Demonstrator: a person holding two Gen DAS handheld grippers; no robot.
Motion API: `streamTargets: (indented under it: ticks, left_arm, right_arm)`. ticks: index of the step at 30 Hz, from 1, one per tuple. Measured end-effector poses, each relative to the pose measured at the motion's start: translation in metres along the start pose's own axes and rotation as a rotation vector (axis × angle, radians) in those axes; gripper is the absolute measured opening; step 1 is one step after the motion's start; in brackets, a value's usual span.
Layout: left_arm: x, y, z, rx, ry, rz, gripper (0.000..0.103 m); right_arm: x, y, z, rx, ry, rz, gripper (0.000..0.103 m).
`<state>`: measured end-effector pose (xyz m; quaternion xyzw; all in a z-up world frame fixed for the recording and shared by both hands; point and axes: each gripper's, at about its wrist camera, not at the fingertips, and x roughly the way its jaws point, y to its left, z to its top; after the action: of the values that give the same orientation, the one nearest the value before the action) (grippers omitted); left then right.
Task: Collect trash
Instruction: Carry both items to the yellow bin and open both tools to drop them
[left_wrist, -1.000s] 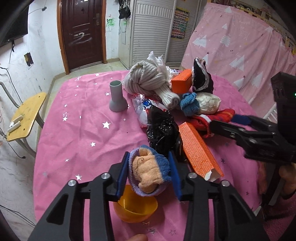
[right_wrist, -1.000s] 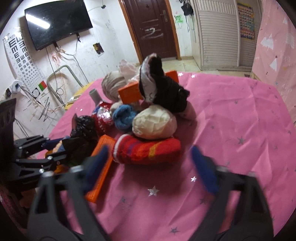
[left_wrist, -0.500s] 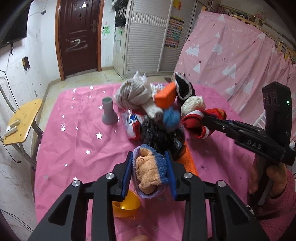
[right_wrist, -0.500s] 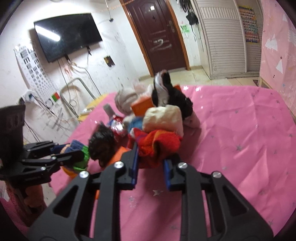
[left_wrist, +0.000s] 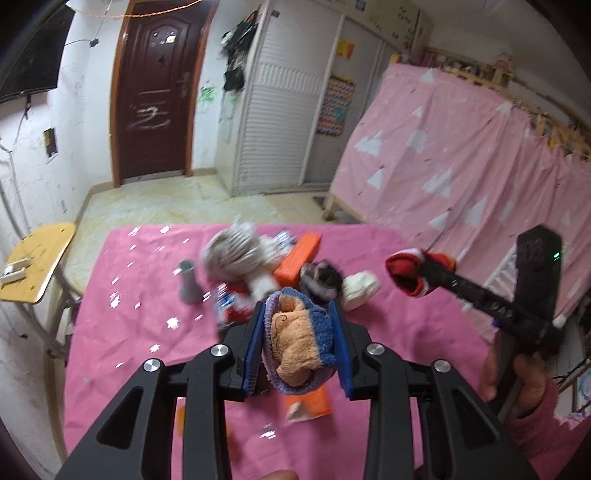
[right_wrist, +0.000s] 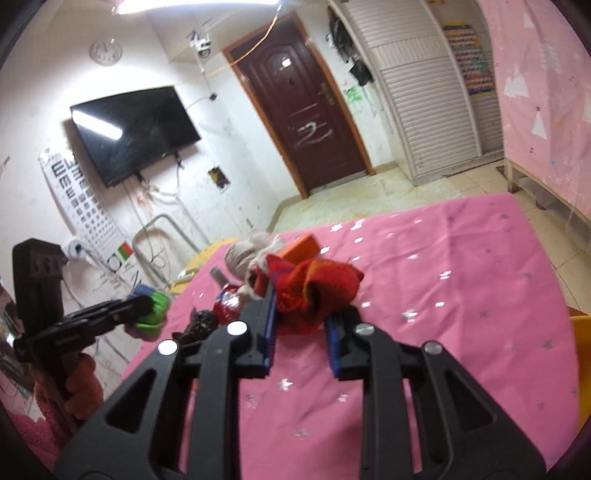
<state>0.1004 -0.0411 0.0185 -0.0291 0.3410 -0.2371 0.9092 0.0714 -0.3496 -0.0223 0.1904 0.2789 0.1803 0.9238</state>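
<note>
My left gripper (left_wrist: 299, 343) is shut on a rolled blue and orange sock (left_wrist: 301, 347) and holds it high above the pink table (left_wrist: 140, 325). It also shows in the right wrist view (right_wrist: 149, 314). My right gripper (right_wrist: 301, 332) is shut on a red sock (right_wrist: 314, 291), lifted off the table; it shows in the left wrist view (left_wrist: 410, 273) too. The pile below holds a grey knit roll (left_wrist: 236, 251), an orange box (left_wrist: 299, 258), a black-and-white sock (left_wrist: 323, 282) and a white sock ball (left_wrist: 360, 288).
A grey cup (left_wrist: 189, 282) stands left of the pile. A second orange box (left_wrist: 308, 404) lies under my left gripper. A black bag (right_wrist: 201, 321) lies near the table's left side. A yellow chair (left_wrist: 33, 266) stands left of the table. A pink curtain (left_wrist: 480, 166) hangs at right.
Both grippers have risen well above the table with their socks. The right gripper shut on the red sock and lifted it off the pile.
</note>
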Motion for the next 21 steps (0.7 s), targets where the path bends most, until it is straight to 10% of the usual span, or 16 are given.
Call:
streamTargets:
  ticks: [21]
  left_arm:
    - [0.093,-0.199,0.040,0.180,0.092,-0.268,0.026]
  right_arm:
    - [-0.117,-0.139,-0.007,0.059,-0.149,-0.483,0.021]
